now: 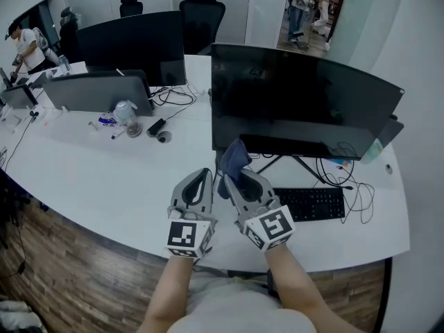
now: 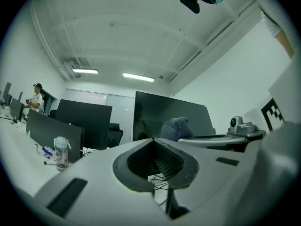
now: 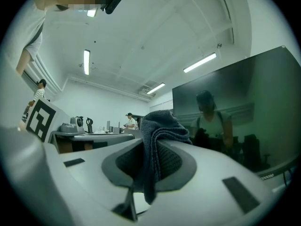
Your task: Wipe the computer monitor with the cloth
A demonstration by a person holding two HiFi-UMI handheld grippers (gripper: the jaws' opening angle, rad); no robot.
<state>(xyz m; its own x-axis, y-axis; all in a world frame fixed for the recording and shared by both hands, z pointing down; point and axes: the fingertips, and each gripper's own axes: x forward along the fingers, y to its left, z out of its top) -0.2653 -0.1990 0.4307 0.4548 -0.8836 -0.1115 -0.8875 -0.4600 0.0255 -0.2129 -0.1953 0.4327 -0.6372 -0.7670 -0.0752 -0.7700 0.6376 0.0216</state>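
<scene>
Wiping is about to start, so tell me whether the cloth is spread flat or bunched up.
Bunched up. The cloth is folded into a wad, clamped in the right claw, its folds showing above the jaws.

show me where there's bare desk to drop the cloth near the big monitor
The widest bare desk lies left of the left gripper, between the front edge and the bottle clutter. A narrow strip is free in front of the keyboard. It is crowded under the monitor, where cables trail.
</scene>
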